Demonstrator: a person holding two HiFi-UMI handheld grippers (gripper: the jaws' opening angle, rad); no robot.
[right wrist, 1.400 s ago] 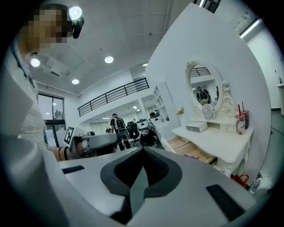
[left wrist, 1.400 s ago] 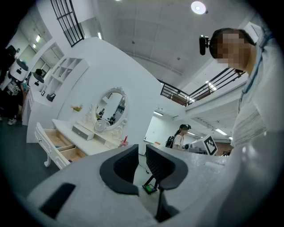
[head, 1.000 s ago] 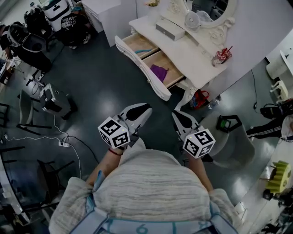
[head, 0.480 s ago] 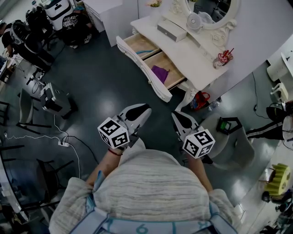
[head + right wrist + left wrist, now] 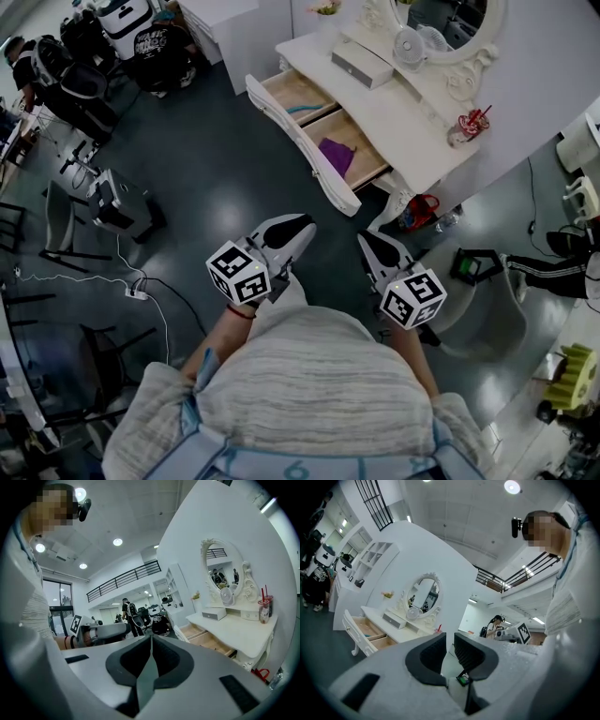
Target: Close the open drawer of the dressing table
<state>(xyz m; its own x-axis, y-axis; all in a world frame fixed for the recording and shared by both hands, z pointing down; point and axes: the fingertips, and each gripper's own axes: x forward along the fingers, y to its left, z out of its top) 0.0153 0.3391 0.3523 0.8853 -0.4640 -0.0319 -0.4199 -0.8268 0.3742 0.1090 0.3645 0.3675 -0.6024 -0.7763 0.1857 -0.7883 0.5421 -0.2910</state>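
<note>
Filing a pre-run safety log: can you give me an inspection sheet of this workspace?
Surface: white dressing table top, mostly bare.
Job's things: long white-fronted wooden drawer open; purple cloth inside.
Clutter: small white fan, white box, red cup with straws.
Grippers: left gripper fingers slightly apart, empty; right gripper fingers together, empty; both short of drawer.
Cables: white cord with power strip on floor.
Surroundings: dark glossy floor, black chairs, red bag by table leg.

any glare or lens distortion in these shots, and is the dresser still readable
Head view: dim overall, with soft glare patches on the dark glossy floor; the white dressing table stays readable. Left gripper view: strong fisheye bends the walls, the corners go black, and a ceiling light is blown out. Right gripper view: same fisheye curve and dark corners, with a bright ceiling spot.
</note>
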